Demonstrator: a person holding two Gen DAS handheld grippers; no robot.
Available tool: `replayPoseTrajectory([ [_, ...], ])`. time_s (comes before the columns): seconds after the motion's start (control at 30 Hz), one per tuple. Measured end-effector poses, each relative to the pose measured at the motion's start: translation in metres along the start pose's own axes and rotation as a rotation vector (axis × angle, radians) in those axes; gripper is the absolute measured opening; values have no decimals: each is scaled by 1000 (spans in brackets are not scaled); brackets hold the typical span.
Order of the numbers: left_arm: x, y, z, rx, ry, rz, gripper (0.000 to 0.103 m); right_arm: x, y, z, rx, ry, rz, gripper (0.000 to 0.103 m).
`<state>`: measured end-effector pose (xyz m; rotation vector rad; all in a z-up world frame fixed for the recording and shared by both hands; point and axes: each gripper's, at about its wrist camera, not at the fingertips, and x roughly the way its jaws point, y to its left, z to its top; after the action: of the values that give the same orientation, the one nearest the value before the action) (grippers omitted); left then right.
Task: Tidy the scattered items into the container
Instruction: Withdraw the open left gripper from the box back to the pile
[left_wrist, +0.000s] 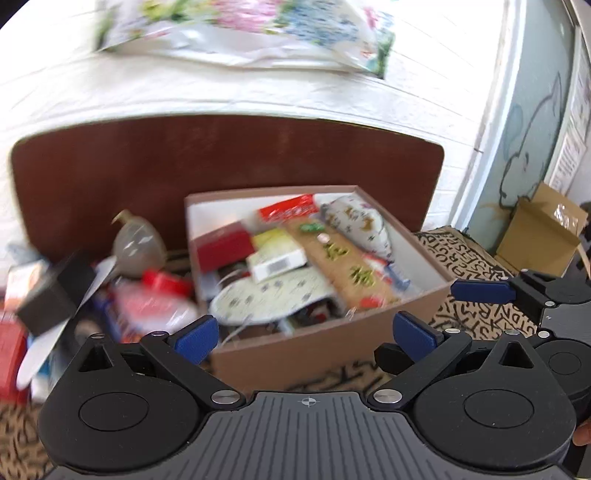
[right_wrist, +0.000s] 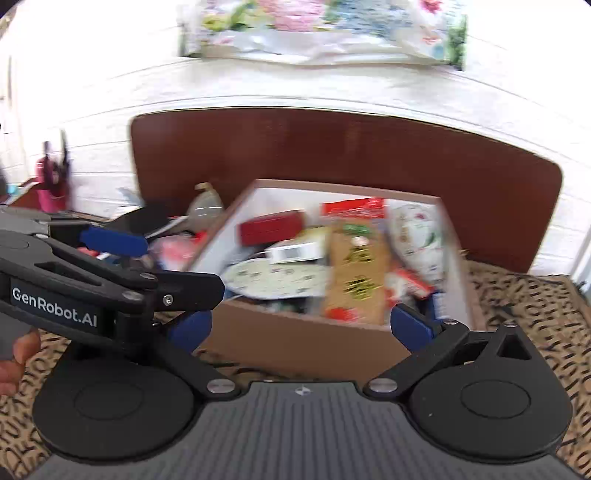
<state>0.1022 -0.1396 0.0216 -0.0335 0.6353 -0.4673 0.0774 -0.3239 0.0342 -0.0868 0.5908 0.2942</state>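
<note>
Blue-padded left gripper, jaws spread, facing box

Right tool gapes empty before the crammed cardboard box.

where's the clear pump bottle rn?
Outside the box: the pump bottle lies in the loose pile left of the cardboard box, against the brown board, above a red-capped item in the left wrist view.

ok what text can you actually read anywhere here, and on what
"GenRobot.AI": on the side of the left gripper, seen from the right wrist view.
Green characters on the tan packet in the cardboard box: too blurred to read.
Letter print on the cloth: jumbled, no words readable.
</note>
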Motion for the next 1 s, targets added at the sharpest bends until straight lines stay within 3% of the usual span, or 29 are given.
replayPoseTrajectory([
  [0.13,-27,34,-35,-46,-1,36,103,5,40,-13,-42,23,61,103],
  [0.37,-58,106,-76,-93,29,165,103,35,109,-26,-110,72,148,103],
  [0.63,-71,188,-87,-185,24,252,103,78,162,-8,-104,91,222,103],
  [1.0,-51,286,-90,-223,77,296,101,142,227,-9,-80,163,355,102],
])
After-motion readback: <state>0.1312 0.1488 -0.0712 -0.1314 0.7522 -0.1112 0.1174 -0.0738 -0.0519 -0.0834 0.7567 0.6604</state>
